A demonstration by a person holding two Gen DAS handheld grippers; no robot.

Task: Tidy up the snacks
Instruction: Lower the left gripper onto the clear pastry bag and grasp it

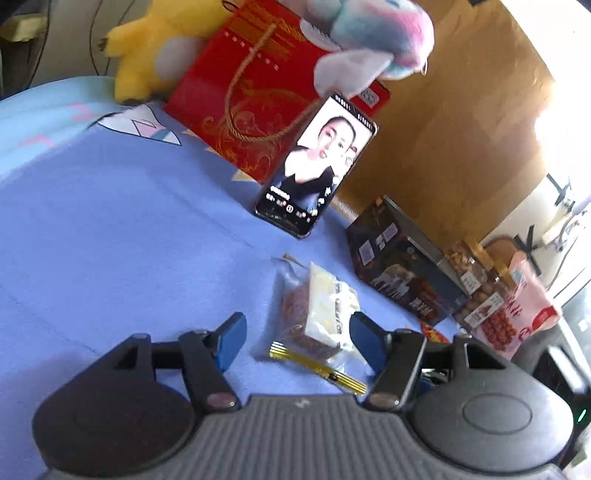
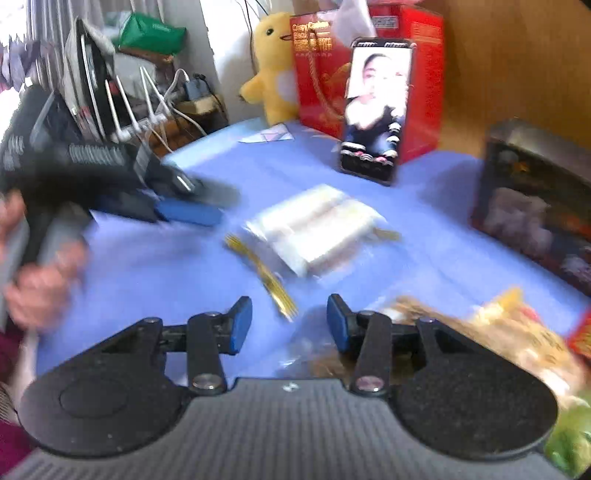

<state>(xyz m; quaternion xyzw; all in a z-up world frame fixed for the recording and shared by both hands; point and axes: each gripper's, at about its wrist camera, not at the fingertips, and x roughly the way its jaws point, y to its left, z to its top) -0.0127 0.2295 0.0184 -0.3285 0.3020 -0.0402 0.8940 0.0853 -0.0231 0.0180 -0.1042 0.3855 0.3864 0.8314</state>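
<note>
A clear-wrapped snack packet with a brown cake, a pale label and a gold seal strip lies on the blue cloth. My left gripper is open and low over the cloth, its blue pads either side of the packet's near end. The left pad stands clear of the packet and the right pad is at the wrapper's edge. In the blurred right wrist view the same packet lies mid-table. My right gripper is open, with only the gold strip's tip between its pads. The left gripper comes in from the left.
A phone leans on a red gift box, with a yellow plush and a pastel plush beside it. To the right are a dark box, nut jars and a pink bag. Snack bags lie beside my right gripper. A person's hand holds the left gripper's handle.
</note>
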